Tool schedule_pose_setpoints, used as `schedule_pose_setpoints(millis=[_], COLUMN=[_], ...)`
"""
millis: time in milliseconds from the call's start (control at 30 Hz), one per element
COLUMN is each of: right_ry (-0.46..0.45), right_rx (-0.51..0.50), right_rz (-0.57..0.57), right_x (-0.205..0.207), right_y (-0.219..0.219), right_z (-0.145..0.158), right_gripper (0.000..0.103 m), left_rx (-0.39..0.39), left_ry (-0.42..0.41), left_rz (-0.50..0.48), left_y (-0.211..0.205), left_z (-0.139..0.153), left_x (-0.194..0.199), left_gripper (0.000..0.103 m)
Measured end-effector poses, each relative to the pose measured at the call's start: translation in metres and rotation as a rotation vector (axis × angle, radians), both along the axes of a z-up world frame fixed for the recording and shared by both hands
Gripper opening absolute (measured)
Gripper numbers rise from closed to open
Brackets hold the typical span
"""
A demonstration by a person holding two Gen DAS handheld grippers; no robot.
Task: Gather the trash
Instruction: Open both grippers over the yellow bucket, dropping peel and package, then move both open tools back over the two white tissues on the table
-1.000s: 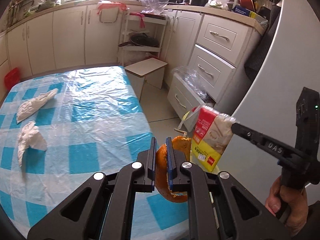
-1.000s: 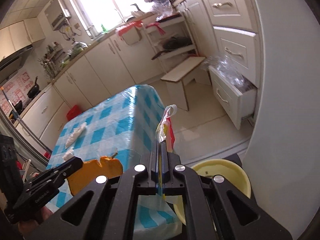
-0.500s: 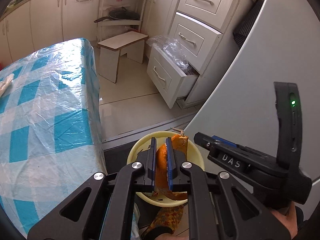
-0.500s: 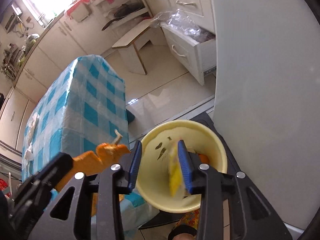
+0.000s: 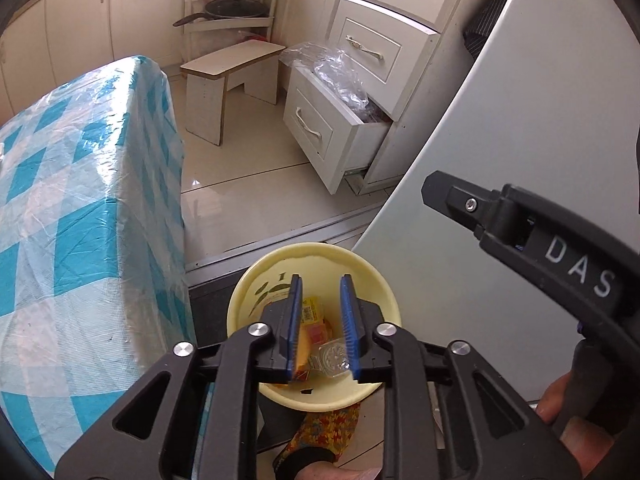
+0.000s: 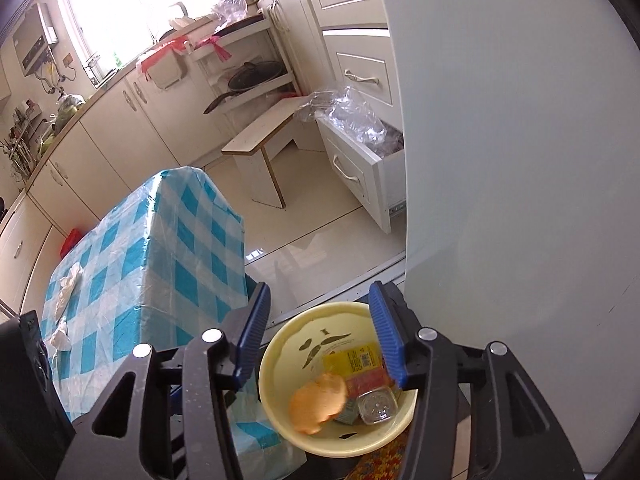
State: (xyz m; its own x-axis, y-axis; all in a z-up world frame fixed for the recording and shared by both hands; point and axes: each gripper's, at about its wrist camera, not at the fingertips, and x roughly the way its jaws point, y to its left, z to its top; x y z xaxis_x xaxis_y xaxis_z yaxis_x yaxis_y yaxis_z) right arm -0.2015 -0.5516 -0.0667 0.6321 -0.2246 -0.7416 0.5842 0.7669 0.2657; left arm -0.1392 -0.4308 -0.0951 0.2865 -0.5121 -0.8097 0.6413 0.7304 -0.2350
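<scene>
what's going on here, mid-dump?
A person holds a hand-held gripper in each hand over a yellow bin beside the checked table. The left hand-held gripper and right hand-held gripper are both opening with nothing between the jaws. Orange peel and a yellow wrapper lie in the bin. Crumpled tissues remain on the table.

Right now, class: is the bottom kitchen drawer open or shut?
Open. The bottom drawer is pulled out from the cabinet, with crumpled clear plastic bags showing in its top.
</scene>
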Motion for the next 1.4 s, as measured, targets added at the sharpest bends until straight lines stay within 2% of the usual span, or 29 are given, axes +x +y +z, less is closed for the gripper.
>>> schedule_pose_setpoints(millis=[267,800,1067,1400], right_ry=[-0.031,-0.096,-0.127,-0.148], right_rx=[-0.019,-0.112,-0.154,-0.19], right_rz=[0.016,0.099,0.146,0.207], right_x=[0.004,0.021,0.032,0.047], right_y=[0.005,0.039,0.059,0.082], right_z=[0.009,0.033,0.044,0.049], right_gripper=[0.056,0.072,0.077,0.079], left_rx=[-0.022,-0.039,-0.048,-0.052], left_ry=[-0.024,-0.15,-0.185,-0.196], left_rz=[0.032,0.134,0.226,0.298], left_y=[0.012,0.073,0.118,0.162], left_z=[0.012,0.052,0.065,0.07], left_x=[0.004,0.01,0.022,0.035], left_gripper=[0.03,0.059,0.067,0.069])
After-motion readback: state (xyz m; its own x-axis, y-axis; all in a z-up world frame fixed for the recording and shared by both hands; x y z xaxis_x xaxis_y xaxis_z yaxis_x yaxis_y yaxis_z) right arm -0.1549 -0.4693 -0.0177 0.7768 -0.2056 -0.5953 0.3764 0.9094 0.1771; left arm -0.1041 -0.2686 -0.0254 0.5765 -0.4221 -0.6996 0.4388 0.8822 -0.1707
